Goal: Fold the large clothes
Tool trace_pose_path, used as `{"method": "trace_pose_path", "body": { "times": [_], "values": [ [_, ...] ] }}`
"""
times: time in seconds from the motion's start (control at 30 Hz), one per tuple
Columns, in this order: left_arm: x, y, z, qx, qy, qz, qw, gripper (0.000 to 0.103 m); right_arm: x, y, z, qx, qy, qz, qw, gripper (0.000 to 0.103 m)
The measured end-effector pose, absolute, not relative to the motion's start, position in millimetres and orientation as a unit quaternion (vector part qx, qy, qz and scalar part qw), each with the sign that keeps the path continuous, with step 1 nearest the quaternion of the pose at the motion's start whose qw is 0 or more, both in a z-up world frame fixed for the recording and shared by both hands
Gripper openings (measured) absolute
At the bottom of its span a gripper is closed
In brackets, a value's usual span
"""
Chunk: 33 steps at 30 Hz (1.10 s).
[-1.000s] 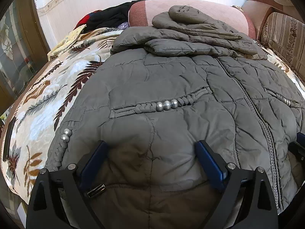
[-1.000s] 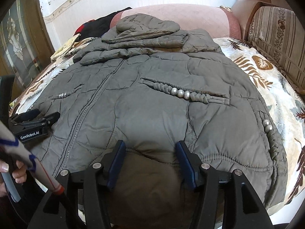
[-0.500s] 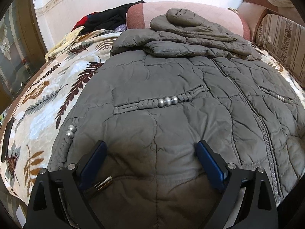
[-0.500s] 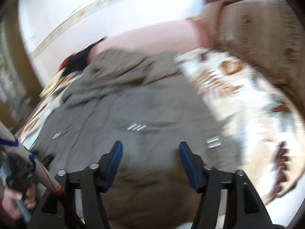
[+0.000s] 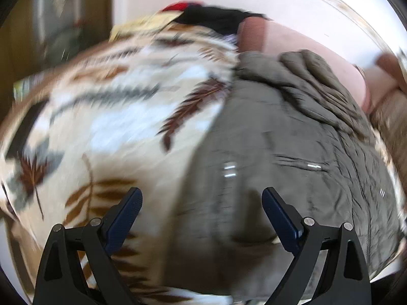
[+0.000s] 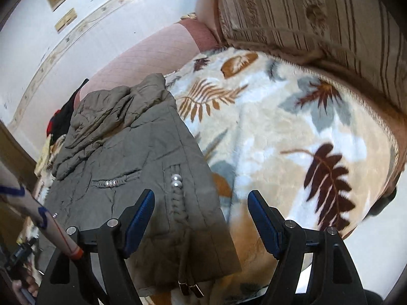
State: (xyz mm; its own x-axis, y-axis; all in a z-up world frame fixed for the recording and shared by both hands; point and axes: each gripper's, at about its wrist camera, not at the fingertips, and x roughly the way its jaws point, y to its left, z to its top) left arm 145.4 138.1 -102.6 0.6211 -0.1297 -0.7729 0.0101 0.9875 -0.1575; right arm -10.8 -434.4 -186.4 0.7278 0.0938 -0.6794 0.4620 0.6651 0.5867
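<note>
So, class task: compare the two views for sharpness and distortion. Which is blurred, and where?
Left wrist view: heavy motion blur smears the jacket and leaf blanket; only the left tool is crisp. Right wrist view: mostly sharp, jacket beads clear, fisheye bending the sofa back.

Bed w/ leaf-print blanket (image 6: pixel 267 127); grey quilted jacket (image 6: pixel 142 152) flat on it, pink bolster (image 6: pixel 142 58) at head, dark clothes (image 5: pixel 216 20) behind.

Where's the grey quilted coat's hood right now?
In the right wrist view, the hood lies bunched at the coat's far end, left of centre, against the pink bolster.
</note>
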Motion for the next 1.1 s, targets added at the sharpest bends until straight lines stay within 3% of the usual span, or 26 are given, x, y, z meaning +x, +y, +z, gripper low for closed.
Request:
{"method": "trace_pose_path", "body": {
  "times": [0.17, 0.27, 0.57, 0.63, 0.73, 0.8, 1.1],
  "values": [
    [148, 159, -118, -0.127, 0.466, -0.051, 0.874, 0.095, -6, -437, -201, 0.443, 0.361, -0.080, 0.817, 0.079],
    [142, 152, -118, -0.123, 0.467, -0.065, 0.873, 0.095, -4, -431, -208, 0.467, 0.366, -0.047, 0.804, 0.072],
    [104, 109, -124, -0.100, 0.471, -0.108, 0.870, 0.094, -6, -356, -203, 0.435, 0.394, 0.036, 0.809, 0.071],
    [97, 93, -123, -0.089, 0.464, -0.121, 0.873, 0.093, -3, -346, -191, 0.408, 0.380, 0.029, 0.830, 0.067],
    [93, 75, -121, -0.066, 0.449, -0.128, 0.882, 0.080, 11, -344, -186, 0.405, 0.369, 0.034, 0.836, 0.053],
    [92, 61, -119, -0.024, 0.432, -0.116, 0.894, 0.062, 17, -338, -181, 0.384, 0.366, 0.030, 0.847, 0.043],
    [84, 25, -129, 0.111, 0.386, -0.061, 0.914, 0.060, 27, -308, -185, 0.252, 0.393, 0.002, 0.884, 0.042]
  ]
}}
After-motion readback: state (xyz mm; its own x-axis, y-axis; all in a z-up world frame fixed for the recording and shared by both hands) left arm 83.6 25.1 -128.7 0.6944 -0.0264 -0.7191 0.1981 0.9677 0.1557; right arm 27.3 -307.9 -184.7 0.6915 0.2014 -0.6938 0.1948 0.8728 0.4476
